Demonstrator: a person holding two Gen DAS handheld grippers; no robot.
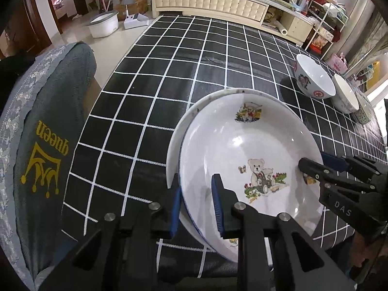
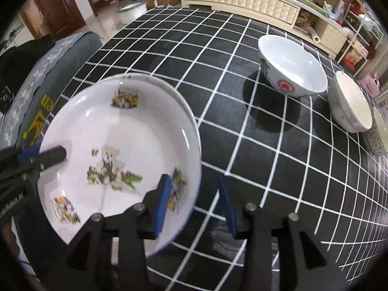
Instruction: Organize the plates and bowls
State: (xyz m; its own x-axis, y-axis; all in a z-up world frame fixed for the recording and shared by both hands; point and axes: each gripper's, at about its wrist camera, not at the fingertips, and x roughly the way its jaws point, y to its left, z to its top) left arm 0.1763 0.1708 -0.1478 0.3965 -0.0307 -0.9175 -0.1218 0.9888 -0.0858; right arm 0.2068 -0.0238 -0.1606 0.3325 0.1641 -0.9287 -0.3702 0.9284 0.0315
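Observation:
A white deep plate with a teddy-bear print (image 1: 242, 145) (image 2: 126, 131) lies nested on a second white plate (image 1: 173, 143) near the table's front edge. My left gripper (image 1: 196, 208) is shut on the bear plate's left rim, one pad inside and one outside; it shows at the left of the right wrist view (image 2: 48, 151). My right gripper (image 2: 196, 206) (image 1: 315, 162) straddles the plate's right rim with its pads standing apart from it, open. Three bowls stand at the right: one with a red emblem (image 1: 315, 77) (image 2: 291, 68), a plain white one (image 1: 345, 94) (image 2: 349, 106), and a patterned one (image 1: 363, 111) (image 2: 378, 133).
The table wears a black cloth with white grid lines (image 1: 181, 72) (image 2: 218, 48). A chair with a grey "queen" cover (image 1: 48, 133) stands against its left side. A cream cabinet (image 1: 208, 2) runs along the far side, and a white tub (image 1: 103, 24) sits on the floor.

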